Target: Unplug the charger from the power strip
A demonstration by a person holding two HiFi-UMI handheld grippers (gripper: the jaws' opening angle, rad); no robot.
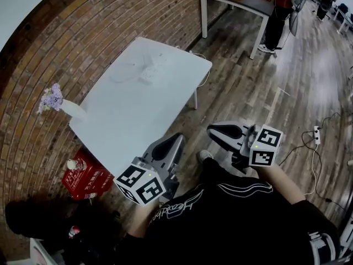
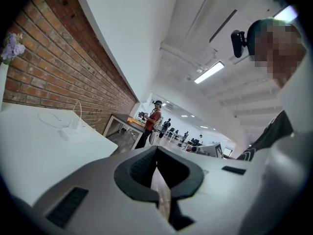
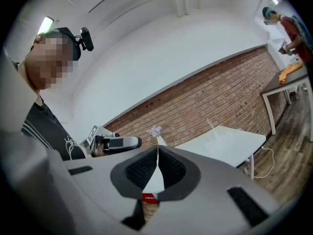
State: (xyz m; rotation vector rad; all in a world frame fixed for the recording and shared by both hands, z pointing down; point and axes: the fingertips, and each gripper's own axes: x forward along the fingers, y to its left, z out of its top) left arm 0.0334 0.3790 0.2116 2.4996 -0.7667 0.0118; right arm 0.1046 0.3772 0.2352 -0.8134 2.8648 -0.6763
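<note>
Nothing done yet: left gripper (image 1: 177, 139) and right gripper (image 1: 214, 129) closed tight, empty; strip (image 1: 150, 72) well ahead of both, charger indistinct, presumably still in.

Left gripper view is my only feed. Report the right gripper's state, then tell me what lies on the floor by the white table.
Observer: The right gripper is shut, with nothing between its jaws.
Operator: Now the floor.
Observer: A red printed box sits on the wooden floor beside the near end of the white rectangular table, below the corner that holds the white vase of purple flowers.
Operator: Give me the strip's place as seen from above.
Observer: The white power strip lies on the table's far half, and a white cable drops over the table's right edge near it.
</note>
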